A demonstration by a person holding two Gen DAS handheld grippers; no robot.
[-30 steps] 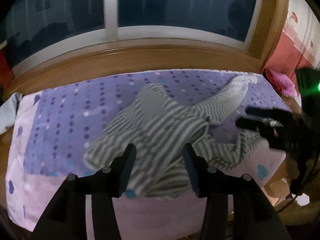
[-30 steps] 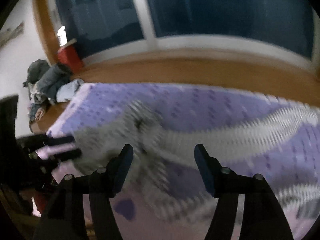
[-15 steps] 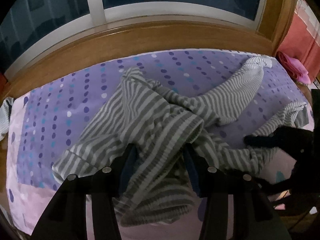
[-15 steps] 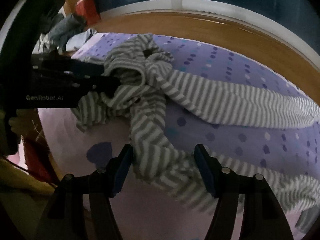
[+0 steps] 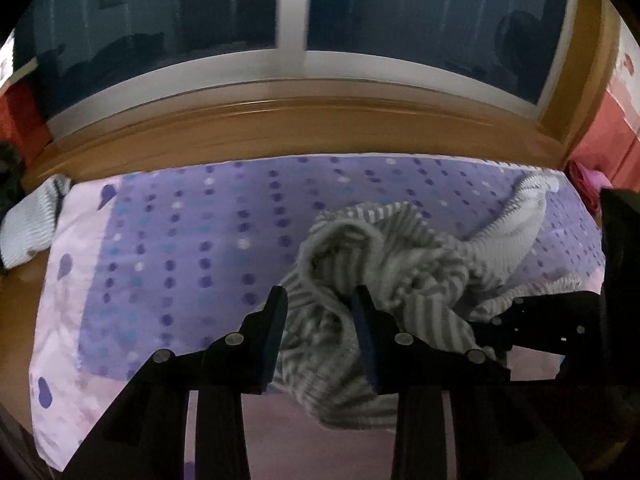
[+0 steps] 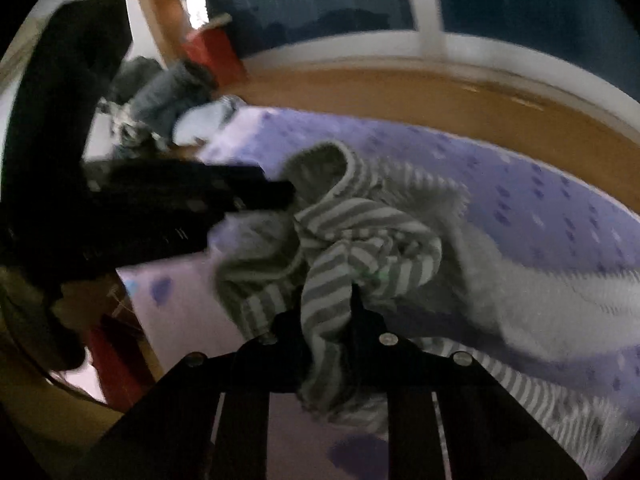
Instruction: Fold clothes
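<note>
Left wrist view: nearest the lens, the left gripper is seen with its jaws closing and a fold of the striped grey garment lying between them; a gap shows beside the left-hand finger, so the cloth is not judged to be pinched yet. The fold is probably being taken here because it stands proud of the heap and can be lifted to open the garment out. Just to the right of that garment, the right gripper is reached in from the side.

In the right wrist view, the right gripper is seen closing, its jaws already pressed tight on a bunched strip of the same garment, which hangs down between the fingers. A hold at each end appears intended, so the crumpled cloth can be pulled flat before any fold.

Under the garment, the dotted purple bedspread is spread, and the garment is heaped on its near right part, with one pale sleeve trailing toward the far right corner. Left of the garment, a wide bare stretch of bedspread is left for spreading. The near edge of the bedspread lies close below the garment, so little room is left there. Beyond the garment, a wooden ledge and a dark window close off the far side.
</note>
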